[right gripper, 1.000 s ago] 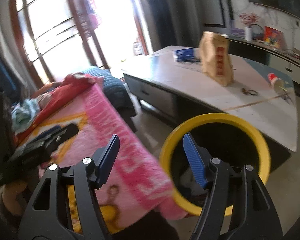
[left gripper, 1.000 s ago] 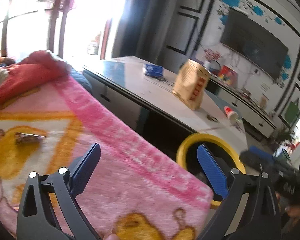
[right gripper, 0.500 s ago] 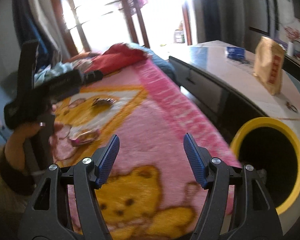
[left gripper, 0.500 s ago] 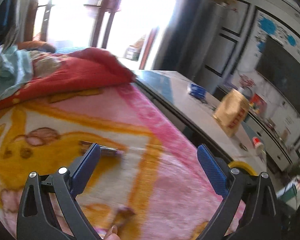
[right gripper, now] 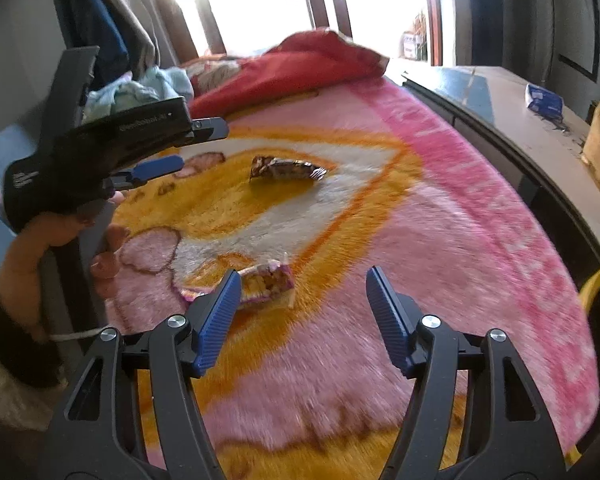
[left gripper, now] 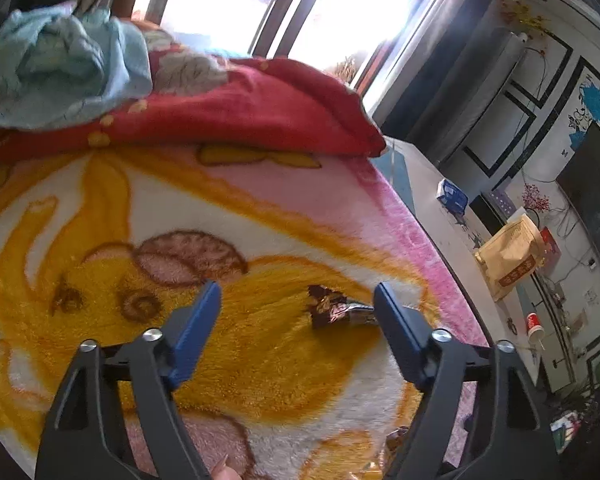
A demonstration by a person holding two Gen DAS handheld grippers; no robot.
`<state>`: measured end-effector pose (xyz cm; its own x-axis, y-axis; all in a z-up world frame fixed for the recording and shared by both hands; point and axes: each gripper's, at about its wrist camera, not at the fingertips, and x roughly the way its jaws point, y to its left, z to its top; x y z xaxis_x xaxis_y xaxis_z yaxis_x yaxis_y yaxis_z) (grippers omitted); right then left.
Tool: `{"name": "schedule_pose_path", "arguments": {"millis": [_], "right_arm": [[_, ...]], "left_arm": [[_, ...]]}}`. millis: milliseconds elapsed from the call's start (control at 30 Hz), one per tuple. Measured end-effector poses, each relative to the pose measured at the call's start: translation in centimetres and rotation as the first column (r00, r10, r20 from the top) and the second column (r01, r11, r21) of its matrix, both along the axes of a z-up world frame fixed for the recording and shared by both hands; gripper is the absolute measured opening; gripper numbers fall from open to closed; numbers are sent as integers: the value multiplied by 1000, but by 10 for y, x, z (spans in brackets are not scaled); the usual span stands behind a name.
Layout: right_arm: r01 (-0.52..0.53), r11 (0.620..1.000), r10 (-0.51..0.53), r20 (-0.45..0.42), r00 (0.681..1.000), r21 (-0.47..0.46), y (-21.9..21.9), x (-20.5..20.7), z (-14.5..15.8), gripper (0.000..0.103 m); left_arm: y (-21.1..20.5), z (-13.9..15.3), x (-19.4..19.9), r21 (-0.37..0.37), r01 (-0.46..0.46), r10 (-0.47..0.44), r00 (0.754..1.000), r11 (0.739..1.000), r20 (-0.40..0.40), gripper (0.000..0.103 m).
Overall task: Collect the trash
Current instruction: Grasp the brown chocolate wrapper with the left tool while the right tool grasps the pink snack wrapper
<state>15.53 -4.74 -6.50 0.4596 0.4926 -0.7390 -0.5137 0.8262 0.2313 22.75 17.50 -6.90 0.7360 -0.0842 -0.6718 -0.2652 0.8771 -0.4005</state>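
Observation:
A pink and yellow blanket [left gripper: 260,208] covers the bed. On it lies a brown shiny wrapper [left gripper: 328,308], between the jaws of my left gripper [left gripper: 297,292] and close to the right finger. The jaws are closing and the pads do not press on the wrapper. In the right wrist view the same brown wrapper [right gripper: 286,169] lies further off, with the left gripper [right gripper: 202,146] to its left. A pink and yellow wrapper [right gripper: 262,282] lies just beyond the left finger of my right gripper [right gripper: 303,276], which is open, its jaws closing slightly, with nothing held.
A red quilt [left gripper: 240,108] and a light blue cloth [left gripper: 68,64] are heaped at the far end of the bed. To the right a low table [right gripper: 540,148] bears a brown paper bag [left gripper: 510,256] and a blue pack [left gripper: 452,194]. A yellow bin rim [right gripper: 598,282] shows beside the bed.
Both views have swung from the yellow bin and table onto the blanket. The wrappers are now close in front of the grippers. The left jaws stand narrower than before.

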Motion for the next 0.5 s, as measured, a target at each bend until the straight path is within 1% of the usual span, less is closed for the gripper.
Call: {"name": "schedule_pose_path", "arguments": {"millis": [67,100,167,200,267,300,333,367,433,500], "right_arm": [[-9,1000,9,-21,1000,-4,7,8,-7,53],[-14,1000,14,-36,999,-6,11,12,-11,52],[-37,999,37,-90,995,-4,17,18,-21,46],[-40,999,39,-102,994,-3,19,18,-24,43],[-38,999,38,-82,996,-6,21,16,-26,42],[-43,999,42,-72,997,-15,23,13,-27,37],[-47,999,46,-68,997,-16,23,12,-27,28],[-53,999,52,-71,996,-12,23,11,-27,24],[-69,998,70,-85,994,8,20,9,-27,9],[-87,996,88,-89,992,14,18,4,-26,7]], "left_arm": [[2,-6,3,-16,15,-15,1000,1000,-7,65],[2,-8,5,-21,21,-22,1000,1000,-11,64],[1,-13,11,-47,39,-40,999,998,-14,60],[0,-15,13,-57,45,-46,999,997,-16,59],[-2,-21,20,-78,56,-58,998,995,-22,55],[-3,-23,23,-83,59,-61,998,995,-25,55],[-6,-26,27,-94,68,-71,997,993,-30,54],[-8,-29,30,-103,74,-78,996,992,-32,52],[-13,-35,37,-104,83,-88,995,991,-44,47],[-20,-38,42,-96,88,-94,994,991,-52,42]]}}
